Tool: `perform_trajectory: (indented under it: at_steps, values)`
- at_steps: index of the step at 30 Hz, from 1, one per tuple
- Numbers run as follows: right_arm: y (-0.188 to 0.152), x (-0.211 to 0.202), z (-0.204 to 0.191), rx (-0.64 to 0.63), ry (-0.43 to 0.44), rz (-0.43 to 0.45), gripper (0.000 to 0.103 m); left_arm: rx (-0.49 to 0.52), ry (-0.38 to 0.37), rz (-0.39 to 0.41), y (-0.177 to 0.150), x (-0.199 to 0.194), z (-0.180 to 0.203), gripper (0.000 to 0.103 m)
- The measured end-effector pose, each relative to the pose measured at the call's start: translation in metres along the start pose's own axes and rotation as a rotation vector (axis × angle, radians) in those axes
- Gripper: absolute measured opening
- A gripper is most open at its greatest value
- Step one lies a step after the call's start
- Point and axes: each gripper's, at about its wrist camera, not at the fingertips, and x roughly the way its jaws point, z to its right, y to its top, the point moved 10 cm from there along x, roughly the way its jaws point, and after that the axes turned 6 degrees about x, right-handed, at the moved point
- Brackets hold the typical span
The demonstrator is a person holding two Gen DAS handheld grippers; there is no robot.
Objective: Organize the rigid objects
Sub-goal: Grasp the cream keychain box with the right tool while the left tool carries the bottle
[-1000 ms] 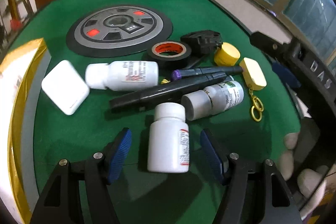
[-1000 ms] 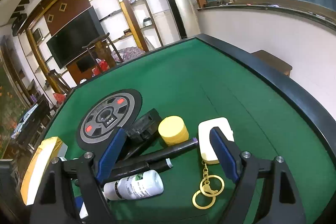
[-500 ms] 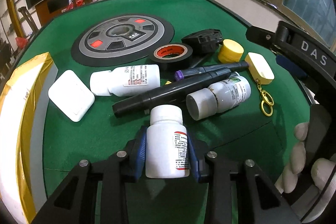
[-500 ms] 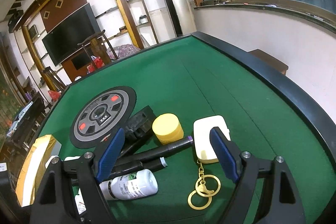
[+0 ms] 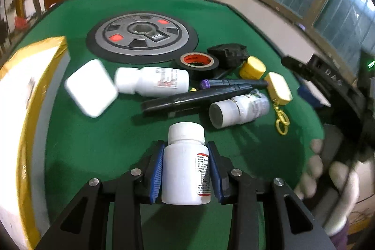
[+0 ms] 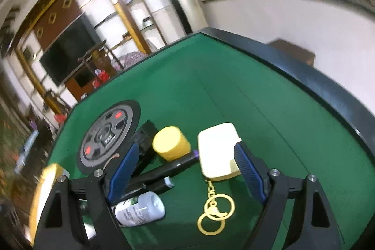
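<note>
On the green felt table point(image 5: 98, 137), a white pill bottle point(image 5: 185, 168) with a white cap is clamped between the blue pads of the left gripper point(image 5: 185, 169), whose jaws closed on it within the last second; the pads are pressed against both sides of the bottle's body. Just beyond it, a loose heap of things is seen: a second white bottle point(image 5: 152, 83) lying on its side, a white rounded case point(image 5: 91, 87) touching its cap, a long black marker point(image 5: 196, 98), a purple-capped pen point(image 5: 232, 83), a grey-capped bottle point(image 5: 239, 109) on its side, a roll of black tape point(image 5: 198, 63), a black device point(image 5: 228, 53), a yellow round jar point(image 5: 253, 67), and a pale yellow case point(image 5: 280, 87) with a gold key ring point(image 5: 281, 121). Behind the heap, a round grey and black disc point(image 5: 141, 38) with red markings lies flat. At the left edge, a gold-edged white box point(image 5: 25, 95) is seen.

The right gripper point(image 6: 187, 173) is held with its jaws wide apart and nothing pressed between them. Its blue pads stand on either side of the pale yellow case and the tips of the marker and pen; whether anything is touched cannot be told. A gloved hand point(image 5: 328, 175) is seen, blurred, at the right of the left wrist view.
</note>
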Motion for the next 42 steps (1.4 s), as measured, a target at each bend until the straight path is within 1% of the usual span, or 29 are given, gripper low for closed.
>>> perform_trajectory:
  at_steps: [3, 6, 7, 10, 11, 15, 18, 20, 21, 22, 24, 25, 27, 29, 31, 34, 37, 40, 42]
  values:
    - [0.006, -0.005, 0.019, 0.054, -0.002, -0.019, 0.082, -0.003, -0.035, 0.024, -0.007, -0.018, -0.004, 0.037]
    - [0.012, -0.008, 0.038, 0.067, -0.046, -0.056, 0.082, -0.014, -0.077, 0.041, -0.014, -0.033, -0.006, 0.037]
    - [0.013, -0.008, 0.042, 0.058, -0.064, -0.071, 0.082, -0.016, -0.088, 0.045, -0.016, -0.036, -0.007, 0.037]
    - [0.012, -0.001, 0.042, -0.032, -0.12, -0.109, 0.082, -0.013, -0.1, 0.062, -0.02, -0.047, -0.007, 0.037]
    - [0.01, 0.004, 0.039, -0.066, -0.127, -0.129, 0.082, -0.011, -0.1, 0.07, -0.02, -0.051, -0.008, 0.037]
    - [-0.001, 0.018, 0.031, -0.125, -0.149, -0.189, 0.081, -0.008, -0.086, 0.104, -0.022, -0.07, -0.019, 0.037]
    - [-0.009, 0.03, 0.027, -0.173, -0.173, -0.225, 0.074, -0.031, -0.07, 0.122, -0.025, -0.083, -0.035, 0.037]
    - [-0.015, 0.039, 0.028, -0.204, -0.21, -0.251, 0.06, -0.051, -0.061, 0.127, -0.027, -0.09, -0.046, 0.037]
    - [-0.017, 0.043, 0.029, -0.214, -0.22, -0.259, 0.06, -0.061, -0.055, 0.13, -0.028, -0.091, -0.051, 0.037]
    - [-0.016, 0.043, 0.027, -0.239, -0.234, -0.244, 0.057, -0.071, -0.047, 0.133, -0.029, -0.093, -0.056, 0.037]
    - [-0.017, 0.046, 0.024, -0.269, -0.252, -0.242, 0.051, -0.087, -0.036, 0.136, -0.031, -0.095, -0.065, 0.037]
    - [-0.017, 0.047, 0.022, -0.278, -0.242, -0.241, 0.047, -0.098, -0.033, 0.139, -0.031, -0.097, -0.069, 0.037]
    - [-0.016, 0.046, 0.022, -0.276, -0.231, -0.243, 0.047, -0.111, -0.027, 0.145, -0.032, -0.1, -0.076, 0.037]
    - [-0.016, 0.038, 0.025, -0.232, -0.189, -0.252, 0.047, -0.117, -0.019, 0.156, -0.032, -0.105, -0.082, 0.037]
    - [-0.015, 0.026, 0.025, -0.203, -0.155, -0.244, 0.047, -0.123, -0.012, 0.166, -0.032, -0.11, -0.089, 0.037]
    - [-0.012, -0.005, 0.015, -0.195, -0.091, -0.215, 0.047, -0.144, 0.001, 0.187, -0.031, -0.119, -0.105, 0.037]
    - [-0.009, -0.037, -0.009, -0.209, -0.016, -0.181, 0.047, -0.161, 0.021, 0.199, -0.031, -0.125, -0.121, 0.037]
    - [-0.013, -0.065, -0.046, -0.241, 0.074, -0.165, 0.047, -0.183, 0.066, 0.201, -0.028, -0.133, -0.147, 0.037]
    - [-0.02, -0.077, -0.076, -0.259, 0.15, -0.172, 0.047, -0.189, 0.107, 0.209, -0.025, -0.141, -0.165, 0.037]
